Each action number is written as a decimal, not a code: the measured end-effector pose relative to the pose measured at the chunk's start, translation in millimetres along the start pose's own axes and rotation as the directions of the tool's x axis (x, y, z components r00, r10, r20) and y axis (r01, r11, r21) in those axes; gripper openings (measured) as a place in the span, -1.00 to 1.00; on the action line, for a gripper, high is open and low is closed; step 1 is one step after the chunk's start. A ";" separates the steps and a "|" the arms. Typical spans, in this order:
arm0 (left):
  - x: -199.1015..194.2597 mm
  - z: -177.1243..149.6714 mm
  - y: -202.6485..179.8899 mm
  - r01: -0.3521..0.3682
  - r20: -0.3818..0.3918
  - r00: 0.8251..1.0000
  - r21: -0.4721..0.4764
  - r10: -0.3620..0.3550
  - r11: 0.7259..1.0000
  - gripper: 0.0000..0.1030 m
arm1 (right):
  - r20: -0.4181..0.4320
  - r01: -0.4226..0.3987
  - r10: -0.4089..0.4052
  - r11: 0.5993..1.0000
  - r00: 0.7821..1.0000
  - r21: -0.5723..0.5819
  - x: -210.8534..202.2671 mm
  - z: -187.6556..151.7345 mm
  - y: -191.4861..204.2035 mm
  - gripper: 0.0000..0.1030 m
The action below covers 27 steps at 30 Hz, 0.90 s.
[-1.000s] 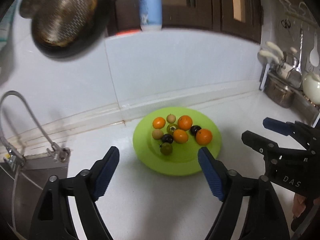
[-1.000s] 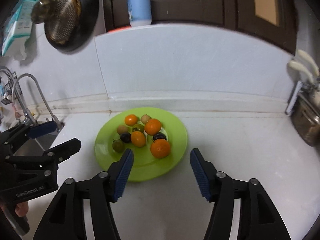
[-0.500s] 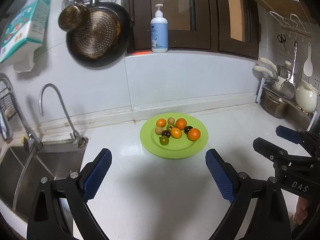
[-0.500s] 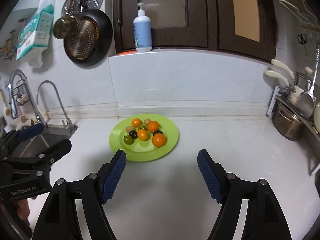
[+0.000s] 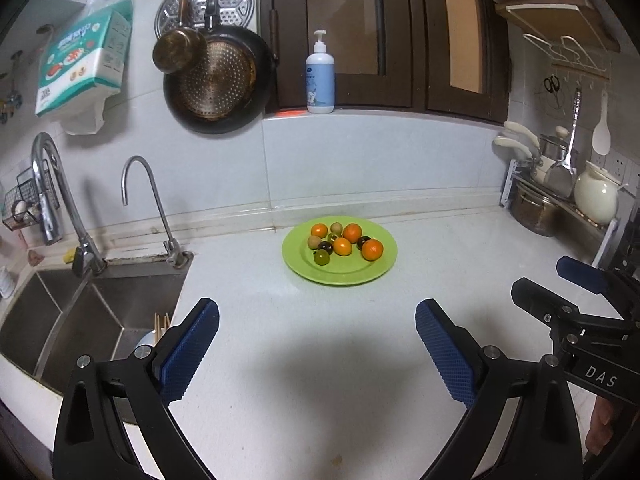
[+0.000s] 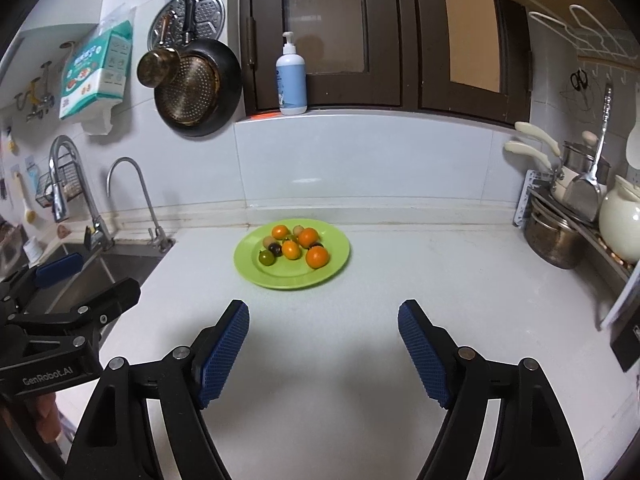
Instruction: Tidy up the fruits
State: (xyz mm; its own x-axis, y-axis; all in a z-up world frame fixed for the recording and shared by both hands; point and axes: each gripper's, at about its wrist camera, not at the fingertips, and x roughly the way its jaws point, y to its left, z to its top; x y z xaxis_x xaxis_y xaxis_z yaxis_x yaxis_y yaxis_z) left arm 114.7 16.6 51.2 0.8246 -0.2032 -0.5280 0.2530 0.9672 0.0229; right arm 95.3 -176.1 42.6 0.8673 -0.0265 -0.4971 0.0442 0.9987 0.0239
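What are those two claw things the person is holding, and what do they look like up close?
Both are the same design: the left gripper and right gripper have black plastic frames with silver bolts. Each finger ends in a dark blue pad with a fine knurled texture. White lettering marks the bodies: "GenRobot.AI" on the left one, "DAS" on the right. No cables or sleeves show.

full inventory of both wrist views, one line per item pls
plate: 1, lime green, countertop centre
orange fruits: 4, orange, on plate
small round fruits: about 5, green, dark and tan, on plate
pump bottle: 1, white and blue, window ledge
pan: 1, dark, hung on wall
sink: 1, steel, left of counter
faucets: 2, chrome, behind sink
pot: 1, steel, right rack
jug: 1, cream, right rack
left tongs: open, blue pads, empty
right tongs: open, blue pads, empty
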 end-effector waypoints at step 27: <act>-66.6 -33.7 -16.6 -0.063 0.050 0.997 0.014 0.063 0.998 1.00 | 0.002 -0.039 0.039 0.999 0.999 0.005 -60.6 -35.0 -5.9 0.50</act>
State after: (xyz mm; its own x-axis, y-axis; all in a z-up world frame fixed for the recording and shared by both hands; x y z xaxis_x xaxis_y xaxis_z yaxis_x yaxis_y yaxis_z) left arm 38.5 19.2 57.3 0.8630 -0.1496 -0.4825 0.2071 0.9760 0.0679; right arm 25.2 -179.0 42.3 0.8691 0.0125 -0.4945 0.0126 0.9988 0.0475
